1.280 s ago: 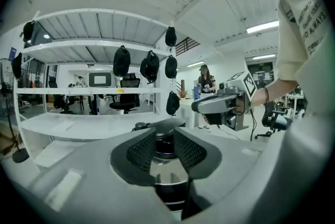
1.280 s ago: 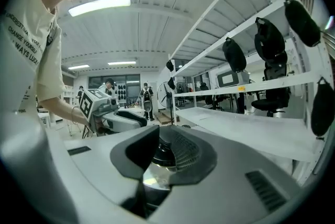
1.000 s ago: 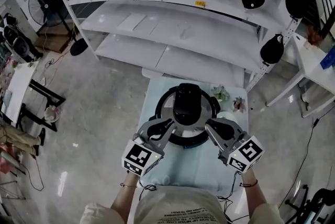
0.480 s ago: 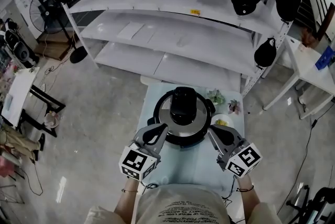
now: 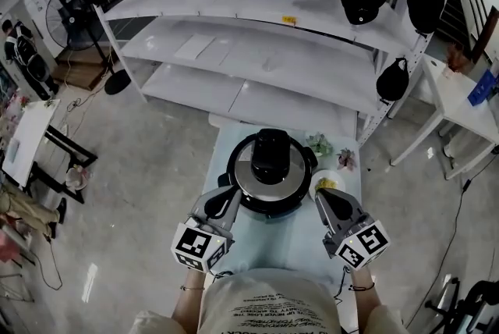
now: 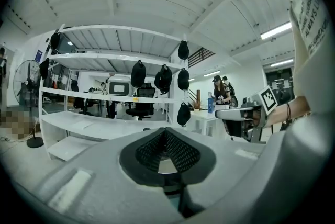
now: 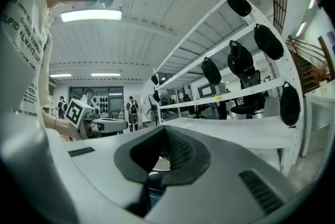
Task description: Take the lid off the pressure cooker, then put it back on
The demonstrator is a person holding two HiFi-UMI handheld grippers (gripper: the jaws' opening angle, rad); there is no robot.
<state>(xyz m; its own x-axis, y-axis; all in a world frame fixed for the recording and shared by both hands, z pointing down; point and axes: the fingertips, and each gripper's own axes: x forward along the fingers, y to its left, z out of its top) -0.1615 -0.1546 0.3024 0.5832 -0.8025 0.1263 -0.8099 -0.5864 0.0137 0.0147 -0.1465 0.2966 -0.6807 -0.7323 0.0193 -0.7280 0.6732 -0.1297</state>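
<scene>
The pressure cooker (image 5: 269,182) stands on the pale blue table (image 5: 288,243), its steel lid (image 5: 251,179) in place with a black handle (image 5: 270,153) on top. My left gripper (image 5: 228,197) sits just short of the cooker's near left side, shut and empty. My right gripper (image 5: 321,197) is near the cooker's right side, apart from it, also shut and empty. The left gripper view shows its pads (image 6: 178,150) closed together, with the right gripper (image 6: 239,117) off to the right. The right gripper view shows closed pads (image 7: 175,148) and the left gripper (image 7: 100,124) at left.
A small white dish with something yellow (image 5: 326,184) and two small plants (image 5: 320,143) (image 5: 345,159) stand right of the cooker. A white shelf rack (image 5: 257,51) with hanging black bags rises behind the table. A fan (image 5: 66,8) stands far left.
Both grippers have drawn back from the cooker's sides toward the person and their jaws have closed with nothing in them. The lid stays on the cooker.
</scene>
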